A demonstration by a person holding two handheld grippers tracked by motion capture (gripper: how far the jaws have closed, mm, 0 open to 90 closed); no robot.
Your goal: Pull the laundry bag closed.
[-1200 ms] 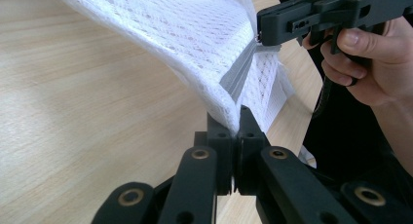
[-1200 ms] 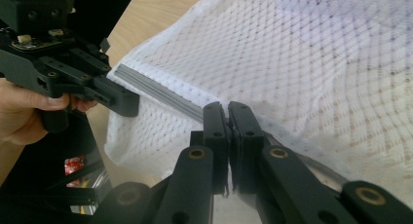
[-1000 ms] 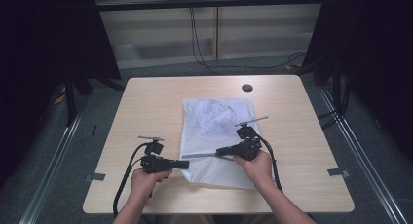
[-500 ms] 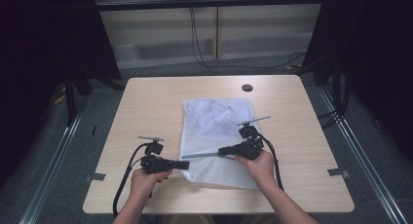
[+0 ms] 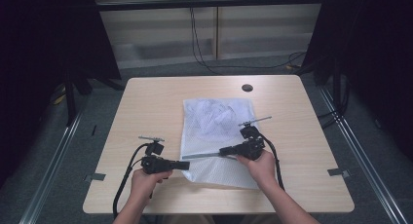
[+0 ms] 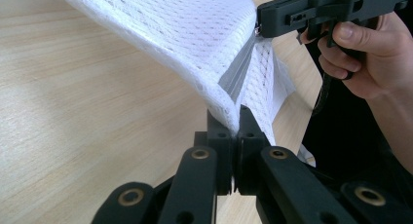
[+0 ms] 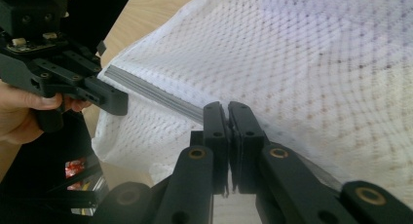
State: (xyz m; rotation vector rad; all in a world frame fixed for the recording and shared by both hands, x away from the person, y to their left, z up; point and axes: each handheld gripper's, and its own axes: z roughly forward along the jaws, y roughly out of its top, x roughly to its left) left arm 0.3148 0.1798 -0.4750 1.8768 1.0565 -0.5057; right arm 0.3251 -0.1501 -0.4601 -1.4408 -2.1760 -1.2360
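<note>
At the bottom of the high view, my two forearms come in and both grippers sit over the near end of the white mesh laundry bag (image 5: 216, 141). My left gripper (image 5: 187, 164) is low and left of centre, pointing toward the right of the frame; its jaws are pressed together on the bag's edge at the left end of the grey zipper (image 5: 202, 156). My left gripper view confirms it: mesh and zipper tape (image 6: 238, 80) rise straight out from between the closed pads.

My right gripper (image 5: 223, 150) stands just right of centre, pointing left. Its jaws are likewise shut, pinching what appears to be the zipper pull; my right gripper view shows the grey zipper line (image 7: 156, 95) running from the closed tips toward the upper left, where the other gripper holds it.

Governing relation: the zipper's long axis lies across the frame, left to right, stretched between the two pairs of tips, which stand near each other. In my judgement the left grip serves as anchor and the right hand would travel along that axis, to the right of the frame.

Beyond the grippers, the rest of the bag lies flat toward the centre of the pale wooden table (image 5: 146, 107). A small dark round disc (image 5: 247, 87) sits near the far edge. Farther off are grey floor, trailing cables (image 5: 197, 44) and dark curtains at both sides.
</note>
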